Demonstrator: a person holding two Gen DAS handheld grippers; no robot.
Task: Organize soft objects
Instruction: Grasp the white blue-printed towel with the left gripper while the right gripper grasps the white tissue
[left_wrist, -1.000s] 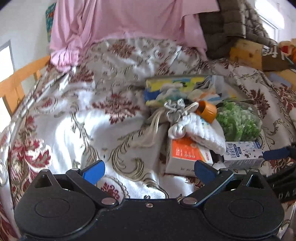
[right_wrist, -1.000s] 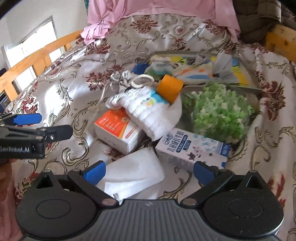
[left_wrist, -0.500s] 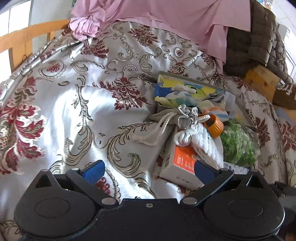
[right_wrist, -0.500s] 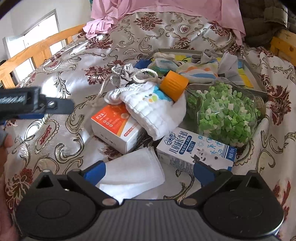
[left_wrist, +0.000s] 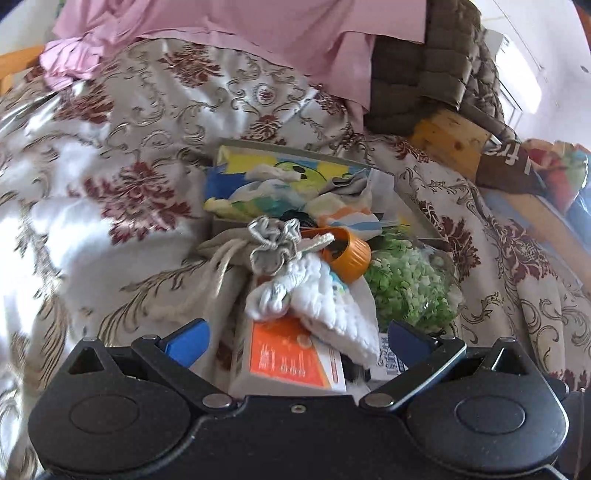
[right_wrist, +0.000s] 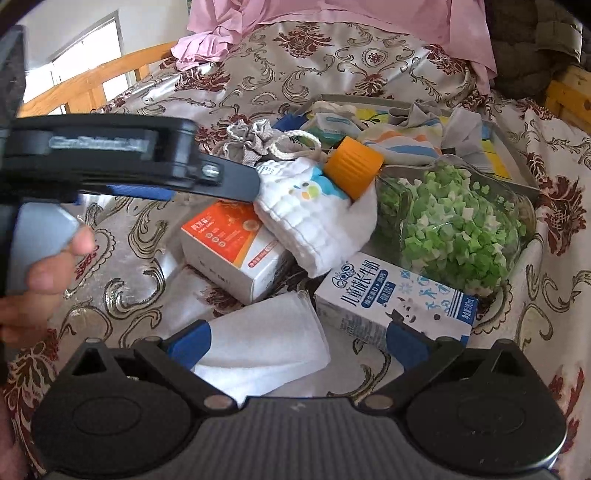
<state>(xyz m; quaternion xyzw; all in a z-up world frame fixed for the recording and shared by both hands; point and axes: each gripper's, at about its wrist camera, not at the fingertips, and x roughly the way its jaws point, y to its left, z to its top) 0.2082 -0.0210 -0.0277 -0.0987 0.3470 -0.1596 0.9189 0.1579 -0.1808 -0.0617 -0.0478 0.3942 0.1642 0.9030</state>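
A pile lies on the floral bedspread. In it are a white quilted cloth (left_wrist: 325, 295), a grey drawstring pouch (left_wrist: 273, 243) and an orange-and-white box (left_wrist: 291, 362). My left gripper (left_wrist: 297, 341) is open, its blue fingertips on either side of the box, just short of the quilted cloth. In the right wrist view the left gripper (right_wrist: 236, 181) reaches in from the left above the box (right_wrist: 232, 240), close to the quilted cloth (right_wrist: 317, 218). My right gripper (right_wrist: 297, 343) is open, with a folded white cloth (right_wrist: 266, 339) lying between its fingers.
A grey tray (right_wrist: 517, 173) behind the pile holds socks and small cloths. A clear jar of green bits (right_wrist: 454, 225) with an orange cap (right_wrist: 354, 166) lies on its side. A milk carton (right_wrist: 395, 295) sits by my right fingertip. A hand (right_wrist: 44, 273) holds the left gripper.
My left gripper has swung right and in over the pile, from beside it to over the orange box. My right gripper has edged slightly closer to the folded white cloth.
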